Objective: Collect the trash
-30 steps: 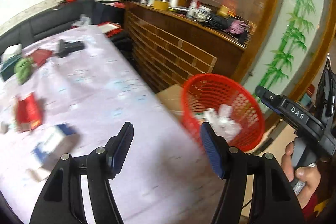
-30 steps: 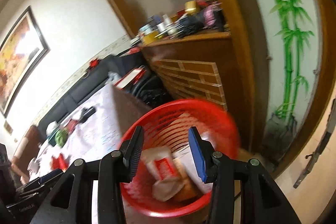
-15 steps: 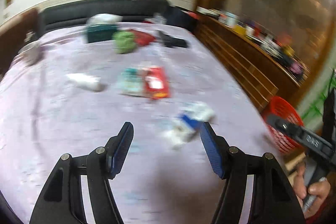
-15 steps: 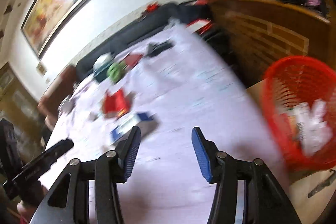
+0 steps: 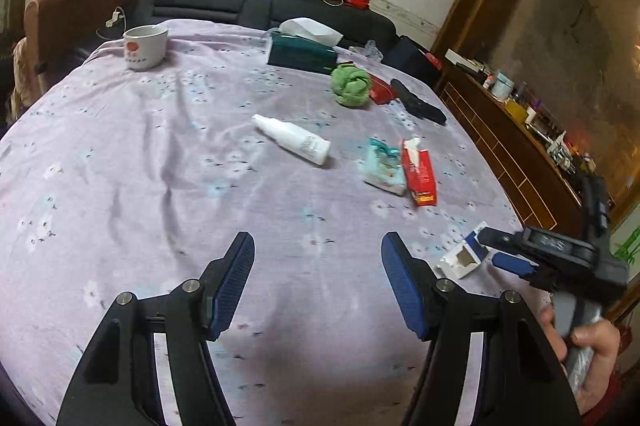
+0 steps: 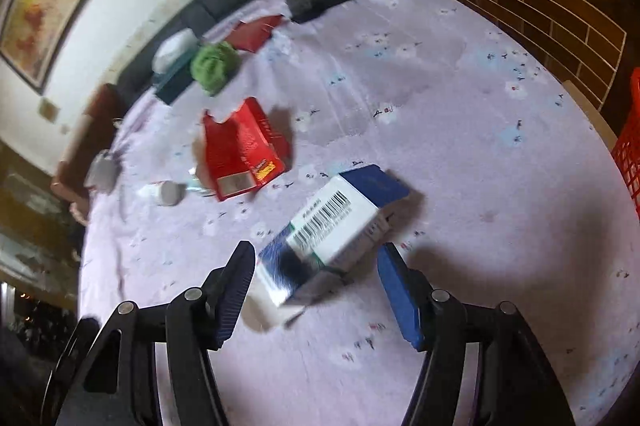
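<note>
The fingers (image 5: 236,274) of the left gripper (image 5: 318,280) are spread wide with nothing between them, hanging over a bare stretch of the lilac flowered tablecloth (image 5: 132,162). Going from left to right in the left wrist view, a white mug (image 5: 144,46) stands at the far left of the table, a dark green tissue box (image 5: 302,54) with a white tissue sticking out sits near the far edge, and a white bottle (image 5: 294,140) lies on its side toward the middle. Right of the bottle come a green crumpled ball (image 5: 351,84), a pale teal wrapper (image 5: 384,166) and, touching it, a torn red packet (image 5: 418,172); a black remote-like object (image 5: 418,102) lies beyond them. At the near right edge of the table lies a white and blue carton (image 5: 464,254), and the right gripper (image 5: 500,250) reaches in over it, gripped from below by a hand (image 5: 584,342). In the right wrist view that gripper (image 6: 316,286) is also released, its blue pads (image 6: 398,290) wide apart, and the white and blue carton (image 6: 332,226), barcode facing up, lies on the cloth just ahead of the fingertips and partly between them, with neither pad clearly touching it. The torn red packet (image 6: 244,150) sits just left and beyond the carton, and the rim of a red mesh basket (image 6: 630,142) shows at the far right edge, off the table's side.
</note>
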